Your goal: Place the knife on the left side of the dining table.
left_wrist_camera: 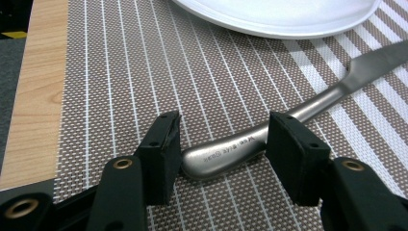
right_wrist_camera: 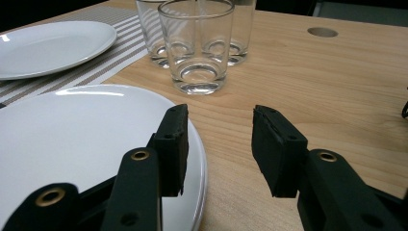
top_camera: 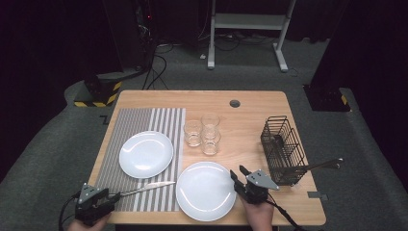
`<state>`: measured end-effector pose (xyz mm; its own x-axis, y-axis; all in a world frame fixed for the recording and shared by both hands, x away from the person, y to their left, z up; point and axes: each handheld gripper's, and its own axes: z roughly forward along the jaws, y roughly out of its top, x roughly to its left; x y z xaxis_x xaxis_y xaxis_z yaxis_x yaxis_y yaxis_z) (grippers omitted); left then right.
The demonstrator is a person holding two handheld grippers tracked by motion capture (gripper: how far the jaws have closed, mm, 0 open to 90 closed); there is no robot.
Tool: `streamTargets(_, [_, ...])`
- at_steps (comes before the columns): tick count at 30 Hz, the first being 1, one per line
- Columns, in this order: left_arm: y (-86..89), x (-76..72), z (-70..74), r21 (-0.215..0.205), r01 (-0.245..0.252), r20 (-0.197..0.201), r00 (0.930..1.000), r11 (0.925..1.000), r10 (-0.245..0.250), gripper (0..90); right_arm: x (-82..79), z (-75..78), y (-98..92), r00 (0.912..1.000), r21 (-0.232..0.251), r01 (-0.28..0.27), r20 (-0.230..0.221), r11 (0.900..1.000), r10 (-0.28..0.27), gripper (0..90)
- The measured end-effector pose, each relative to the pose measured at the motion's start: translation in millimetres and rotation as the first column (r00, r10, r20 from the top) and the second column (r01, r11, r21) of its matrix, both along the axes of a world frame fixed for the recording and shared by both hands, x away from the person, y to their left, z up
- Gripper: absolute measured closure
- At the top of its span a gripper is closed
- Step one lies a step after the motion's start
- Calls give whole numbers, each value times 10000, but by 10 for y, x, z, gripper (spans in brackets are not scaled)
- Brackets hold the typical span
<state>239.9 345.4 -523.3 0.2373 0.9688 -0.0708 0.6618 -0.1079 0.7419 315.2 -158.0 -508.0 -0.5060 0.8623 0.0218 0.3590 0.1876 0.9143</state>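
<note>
A: While the left gripper (left_wrist_camera: 219,151) sits low over the placemat (left_wrist_camera: 120,72), I note its jaws are apart with the knife (left_wrist_camera: 226,154) handle lying between them, butt end nearest me; the pads do not seem to press on it.

B: So is it a pick or a release?

A: I cannot tell. If I pick, I judge I should centre the handle between both pads, close squarely across it, then lift level so the blade, pointing away to the right, clears the plate (left_wrist_camera: 279,17) ahead.

B: And the right gripper (right_wrist_camera: 219,144)?

A: Its jaws are apart and empty, straddling the rim of the near plate (right_wrist_camera: 72,139), glasses (right_wrist_camera: 196,45) beyond. I keep it parked.
</note>
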Motion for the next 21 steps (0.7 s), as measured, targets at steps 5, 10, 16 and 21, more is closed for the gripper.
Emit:
streamTargets(5, [30, 25, -16, 12, -117, 47, 9999, 9999, 117, 483, 2, 0, 0, 10000, 1, 2, -3, 10000, -2, 570])
streamTargets(10, [49, 57, -25, 91, -175, 140, 9998, 9998, 173, 502, 2, -3, 0, 10000, -14, -5, -6, 10000, 5, 570])
streamTargets(16, [47, 80, -21, 170, -178, 121, 9998, 9997, 176, 501, 1, -4, -2, 10000, -21, 11, -10, 10000, -11, 569])
streamTargets(21, [1, 52, 37, 69, -31, 475, 9989, 10000, 27, 500, 1, -5, -3, 10000, -18, 19, -14, 10000, -19, 569])
